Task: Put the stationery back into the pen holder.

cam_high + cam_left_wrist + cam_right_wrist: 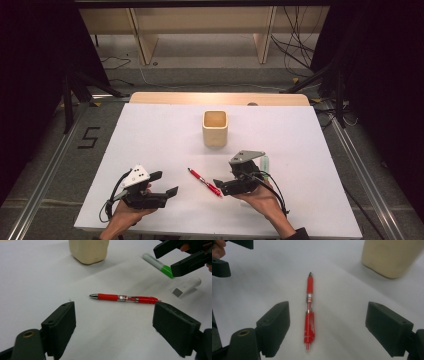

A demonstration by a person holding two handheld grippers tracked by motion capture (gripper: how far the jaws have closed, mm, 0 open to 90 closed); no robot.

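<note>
A red pen [204, 182] lies flat on the white bench [150, 135] between the left gripper [168, 184] and the right gripper [217, 182], both wide open and holding nothing. The right gripper's jaws flank its clip end. Beyond stands a beige cup [215, 128]; a green-capped marker [158, 265] and a small white piece [187, 286] lie near the right gripper, with grey floor and cables behind.

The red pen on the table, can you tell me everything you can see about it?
The red pen is a slim click pen that looks plastic: red grip, clear middle with silvery rings, red clip end, metal tip. It lies flat on the white table, nothing touching it. It rests in front of the open right gripper, lined up with the gap between its jaws. Its tip points away from that gripper.
</note>
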